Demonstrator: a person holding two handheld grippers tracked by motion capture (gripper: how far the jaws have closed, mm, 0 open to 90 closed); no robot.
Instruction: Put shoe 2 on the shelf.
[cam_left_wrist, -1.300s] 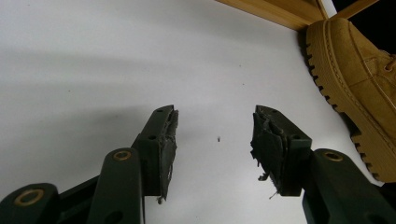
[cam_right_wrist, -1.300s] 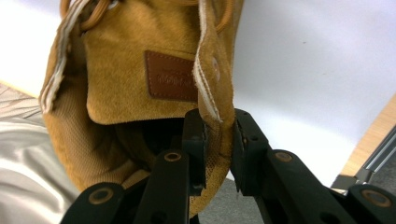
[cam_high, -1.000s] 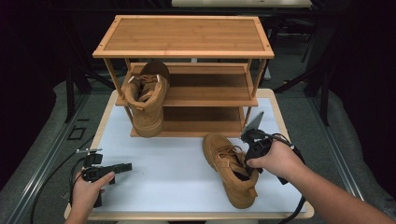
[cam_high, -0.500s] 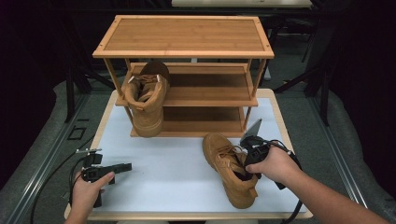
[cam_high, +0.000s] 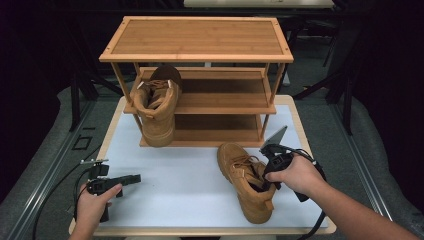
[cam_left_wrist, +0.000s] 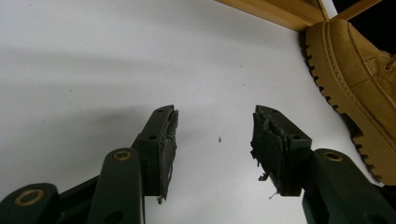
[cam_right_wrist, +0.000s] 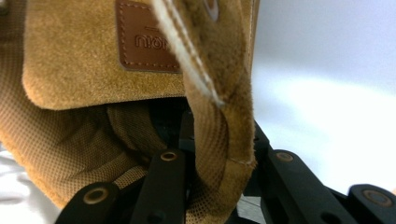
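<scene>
Suede boot (cam_high: 248, 180) lying on the white table (cam_high: 175, 175) before the shoe rack (cam_high: 200, 55): my right claw (cam_high: 264, 181) has just been closing astride its soft collar, which I judge flexible but weighty, while my left claw (cam_left_wrist: 212, 140) rests spread.

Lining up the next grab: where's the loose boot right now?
In the high view the boot lies on the white mat's right side, before the shoe rack, its collar between the right gripper's jaws.
</scene>
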